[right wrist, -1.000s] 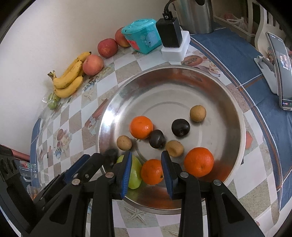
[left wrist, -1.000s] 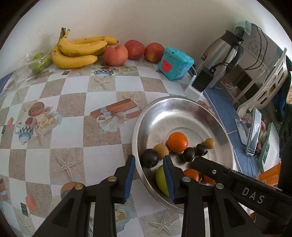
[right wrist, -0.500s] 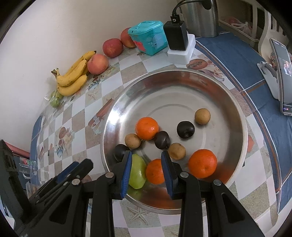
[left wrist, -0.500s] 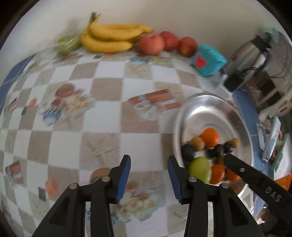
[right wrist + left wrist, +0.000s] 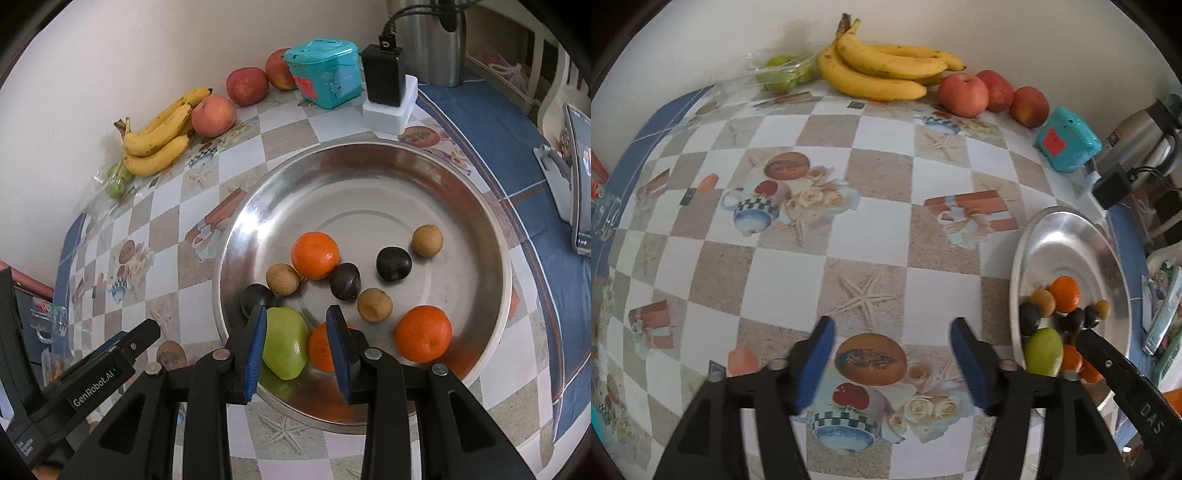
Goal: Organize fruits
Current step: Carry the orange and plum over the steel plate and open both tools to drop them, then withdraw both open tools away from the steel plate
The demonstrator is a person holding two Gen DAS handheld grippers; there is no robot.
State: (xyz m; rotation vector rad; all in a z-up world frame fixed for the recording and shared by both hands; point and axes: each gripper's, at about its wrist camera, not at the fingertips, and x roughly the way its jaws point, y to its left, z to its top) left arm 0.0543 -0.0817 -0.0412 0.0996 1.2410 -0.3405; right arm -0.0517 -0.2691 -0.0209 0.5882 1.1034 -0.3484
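Left hand-held gripper [image 5: 890,354] swung off steel bowl [image 5: 491,280], jaws opening, empty; oranges [image 5: 315,254] inside.

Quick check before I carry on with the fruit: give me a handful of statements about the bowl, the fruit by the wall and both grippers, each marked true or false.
1. The metal bowl holds three oranges. True.
2. The bananas lie in the bowl. False: they lie on the table by the wall, beside the apples.
3. The left gripper has nothing between its jaws. True: they are opening over bare tablecloth.
4. The green fruit sits outside the bowl. False: it lies inside, near the rim.
5. The right gripper hovers over the bananas. False: it is over the bowl's near edge, jaws opening, gripping nothing.
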